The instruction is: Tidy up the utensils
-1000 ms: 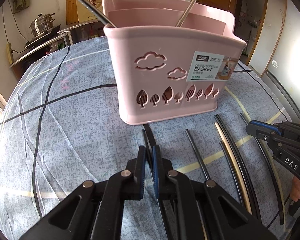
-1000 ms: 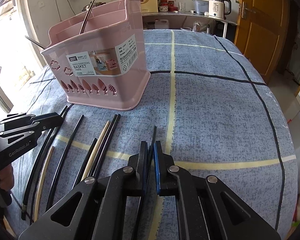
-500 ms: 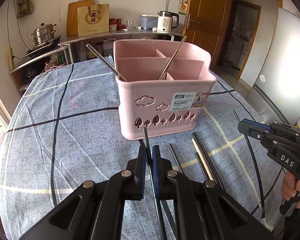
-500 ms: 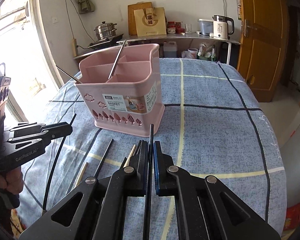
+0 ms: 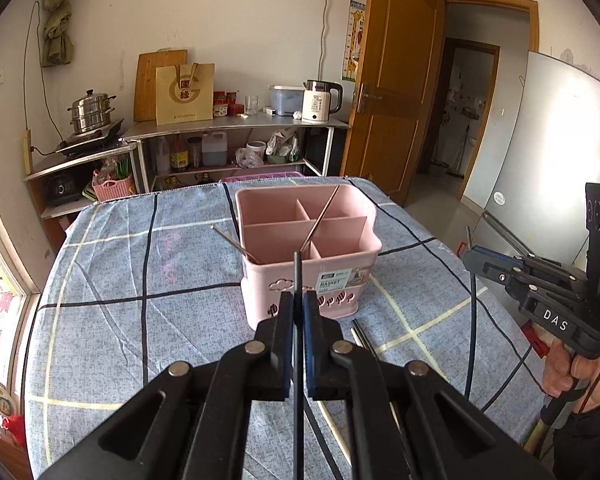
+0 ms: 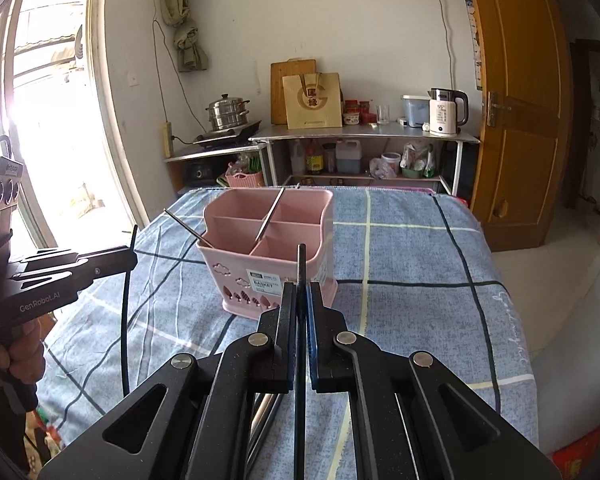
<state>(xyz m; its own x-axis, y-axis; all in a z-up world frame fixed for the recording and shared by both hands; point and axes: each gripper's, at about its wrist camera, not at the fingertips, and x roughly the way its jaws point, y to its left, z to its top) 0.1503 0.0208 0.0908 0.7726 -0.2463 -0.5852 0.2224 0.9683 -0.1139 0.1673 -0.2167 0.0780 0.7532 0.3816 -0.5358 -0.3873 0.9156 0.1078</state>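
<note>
A pink divided utensil basket [image 5: 332, 256] [image 6: 236, 264] stands on the blue checked tablecloth with two metal chopsticks leaning in it. My left gripper [image 5: 298, 300] is shut on a black chopstick [image 5: 297, 276] and holds it upright, well above the table, in front of the basket. My right gripper [image 6: 299, 292] is shut on another black chopstick [image 6: 301, 264], also raised. Each gripper shows in the other's view, the right one [image 5: 474, 258] and the left one [image 6: 130, 258], with its chopstick hanging down. A few chopsticks [image 5: 360, 334] lie on the cloth near the basket.
The table [image 5: 120, 280] ends close behind the basket. Beyond it stand metal shelves [image 5: 236, 128] with a kettle, pots and bottles. A wooden door [image 5: 396, 92] is at the right, a window [image 6: 48, 120] at the left.
Both grippers have lifted up and back from the table, each carrying its black chopstick. The basket now looks smaller and lower in both views.
</note>
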